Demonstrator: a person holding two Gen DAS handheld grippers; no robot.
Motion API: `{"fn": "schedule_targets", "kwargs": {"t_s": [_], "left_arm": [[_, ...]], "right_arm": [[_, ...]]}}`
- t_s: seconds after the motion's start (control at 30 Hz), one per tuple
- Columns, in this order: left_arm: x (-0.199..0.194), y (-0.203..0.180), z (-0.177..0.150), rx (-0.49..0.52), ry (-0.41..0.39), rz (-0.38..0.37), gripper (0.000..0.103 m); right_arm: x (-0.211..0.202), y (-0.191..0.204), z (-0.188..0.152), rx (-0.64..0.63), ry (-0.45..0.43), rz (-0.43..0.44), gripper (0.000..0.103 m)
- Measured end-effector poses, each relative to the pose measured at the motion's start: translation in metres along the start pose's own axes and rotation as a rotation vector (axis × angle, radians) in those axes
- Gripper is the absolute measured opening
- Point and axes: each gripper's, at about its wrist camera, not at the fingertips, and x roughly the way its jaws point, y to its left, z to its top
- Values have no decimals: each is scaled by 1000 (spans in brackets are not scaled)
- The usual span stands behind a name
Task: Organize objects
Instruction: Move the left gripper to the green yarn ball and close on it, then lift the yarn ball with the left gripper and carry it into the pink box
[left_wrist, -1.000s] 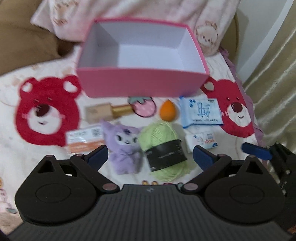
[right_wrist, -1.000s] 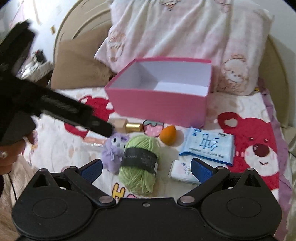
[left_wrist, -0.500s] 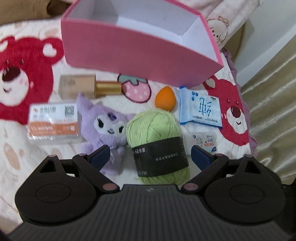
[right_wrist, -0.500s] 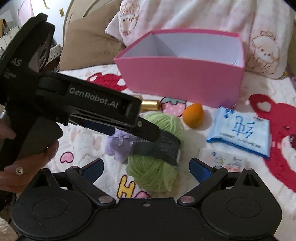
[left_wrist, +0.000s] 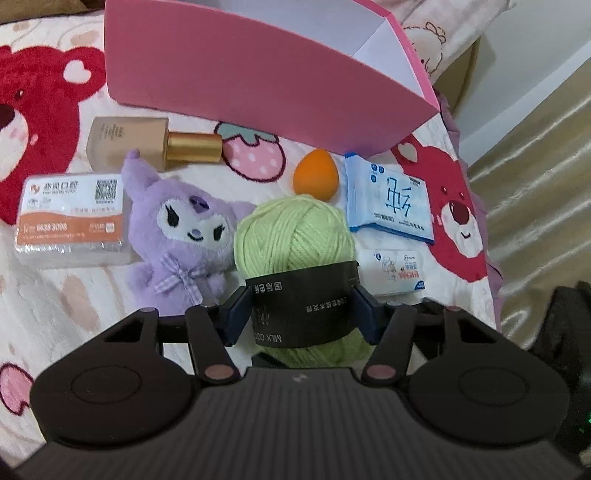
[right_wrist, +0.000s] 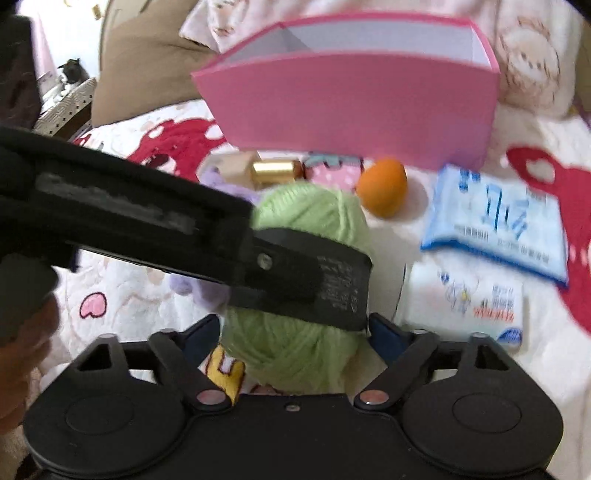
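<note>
Both claws have just been closing around the yarn (left_wrist: 295, 236): left claw (left_wrist: 301, 314) clamps its band, right claw (right_wrist: 295, 338) brackets it apart, likely lifting it toward the box (left_wrist: 258, 81) ahead.

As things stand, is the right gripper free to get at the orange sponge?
Probably not: the green yarn sits between the right gripper and the orange sponge, and the left gripper, clamped on that yarn, crosses in front.

My left gripper (left_wrist: 301, 314) is matte black: a ribbed central housing, two round lobes with circular recesses, angled link arms on pinkish pivot pins, and dark blue pads (left_wrist: 236, 317). My right gripper (right_wrist: 291, 338) has the same build, with a small screw at the housing's centre. A green light glows at the left view's right edge.
</note>
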Motion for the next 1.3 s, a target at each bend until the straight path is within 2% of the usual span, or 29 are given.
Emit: {"fn": "schedule_targets", "kwargs": {"t_s": [0.07,0.27,0.47,0.67,0.83,0.93,1.07,1.3], "left_arm": [[3,3,-1,-10,0,-11,58],[0,5,-6,-2,-39,-50,54],[-8,-17,4,88,9,-7,52],[-34,-43,41,161,90,4,52],[-62,-67,75,228,103,-24,52],[-78,-78,95,253,81,-64,52],[-99,-84,120,250,9,-118,52],[-104,-82,174,252,-30,-174,53]], "right_arm": [[1,-3,-3,23,-1,5,75],[-4,1,-7,34,-48,3,68],[-7,3,-1,50,-62,-25,67],[-39,7,21,82,-112,-33,67],[-72,10,45,84,-168,-55,67],[-92,10,66,73,-198,-71,67],[-115,7,101,41,-225,-101,67],[-113,5,151,24,-227,-139,67]]}}
